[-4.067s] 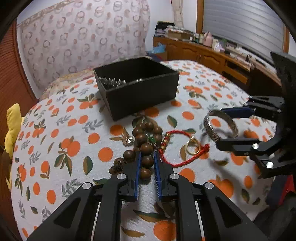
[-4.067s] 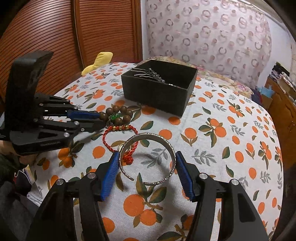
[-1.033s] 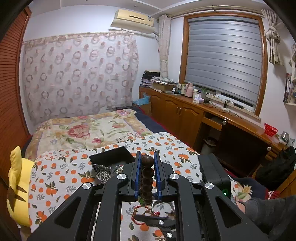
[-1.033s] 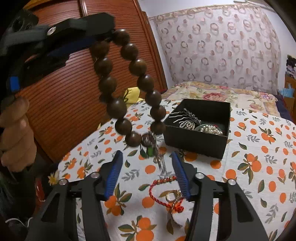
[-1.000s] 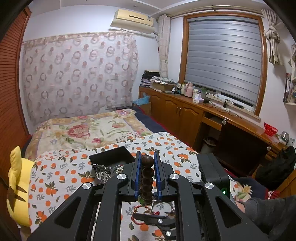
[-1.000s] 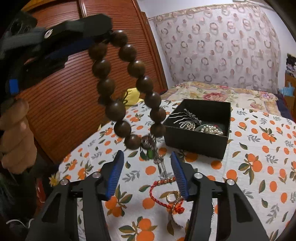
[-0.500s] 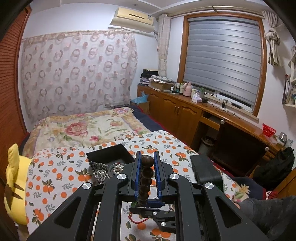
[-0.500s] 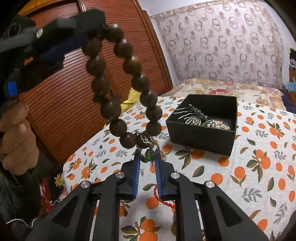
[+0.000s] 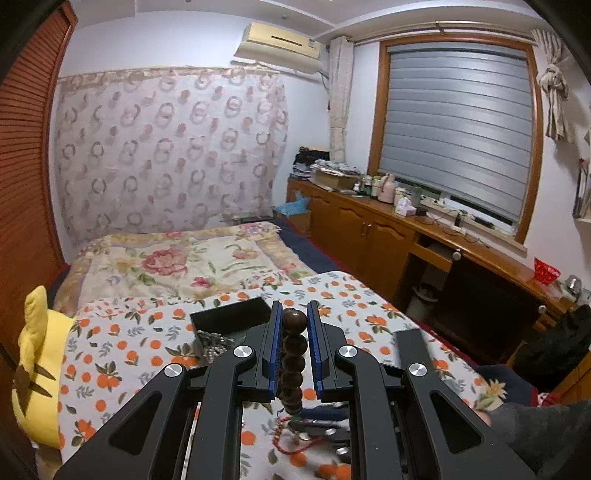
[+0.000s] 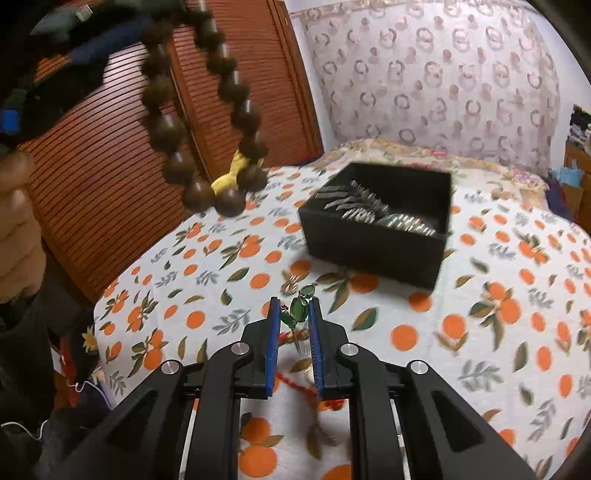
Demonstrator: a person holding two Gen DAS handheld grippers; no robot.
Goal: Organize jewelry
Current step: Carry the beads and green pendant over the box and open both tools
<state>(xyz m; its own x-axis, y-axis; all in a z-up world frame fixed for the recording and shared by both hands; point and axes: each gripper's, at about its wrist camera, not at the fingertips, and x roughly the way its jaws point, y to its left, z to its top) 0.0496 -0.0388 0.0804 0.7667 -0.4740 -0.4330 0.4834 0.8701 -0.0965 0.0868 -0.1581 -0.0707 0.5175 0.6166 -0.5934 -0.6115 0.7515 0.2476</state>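
Note:
My left gripper (image 9: 291,314) is shut on a bracelet of large brown wooden beads (image 9: 294,345), held high over the table so its loop hangs down. In the right wrist view the beads (image 10: 173,127) dangle at upper left under the blurred left gripper (image 10: 170,18). Lower down, my right gripper (image 10: 293,314) is shut on a small green charm with a bit of chain (image 10: 297,308), apart from the beads. Under its fingers lies a red cord bracelet (image 10: 293,336). A black box (image 10: 373,240) with silver hair pins and pearls stands beyond on the orange-print cloth (image 10: 498,314).
The black box (image 9: 229,317) sits just past my left fingertips. A yellow plush toy (image 9: 33,350) leans at the table's left edge beside a red-brown slatted door (image 10: 92,155). A bed with a floral blanket (image 9: 184,258) lies behind. A person's hand (image 10: 14,221) holds the left gripper.
My right jaws closed on the green charm hanging under the beads. The charm has since come away from the beads, which now swing up and to the left of it.

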